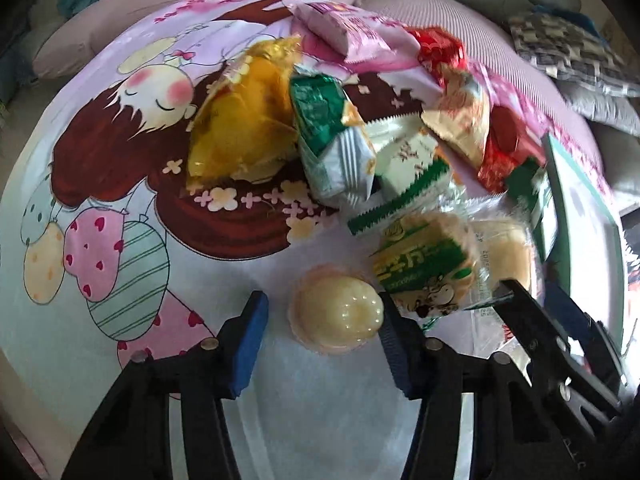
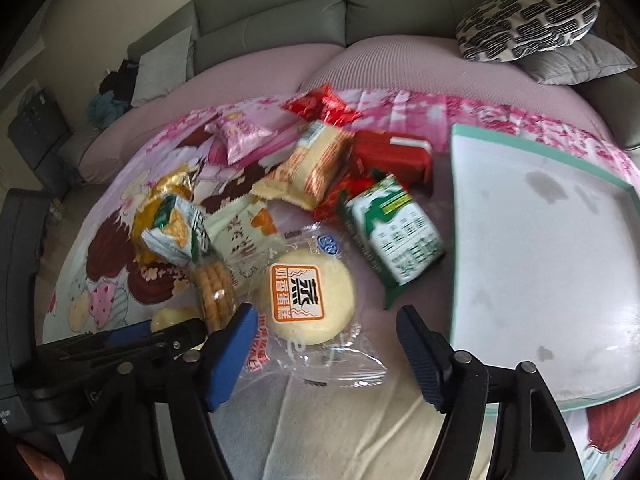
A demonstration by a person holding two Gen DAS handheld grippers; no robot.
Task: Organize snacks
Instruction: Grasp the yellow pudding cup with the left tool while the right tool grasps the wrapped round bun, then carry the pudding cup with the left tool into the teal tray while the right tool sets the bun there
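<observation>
A heap of wrapped snacks lies on a cartoon-print cloth (image 1: 120, 184). My left gripper (image 1: 324, 332) is open, its fingers on either side of a pale jelly cup (image 1: 338, 314) on the cloth. My right gripper (image 2: 326, 348) is open around a round steamed cake in clear wrap (image 2: 308, 296); the cake also shows in the left wrist view (image 1: 504, 252). A biscuit pack (image 1: 424, 268) lies beside the jelly cup. A green-and-white pack (image 2: 396, 236) and a yellow bag (image 1: 244, 124) lie in the heap.
A white tray with a teal rim (image 2: 540, 240) stands at the right of the heap. Red packs (image 2: 392, 156), a pink pack (image 2: 240, 132) and a striped pack (image 2: 316, 164) lie farther back. A sofa with cushions (image 2: 528, 24) is behind.
</observation>
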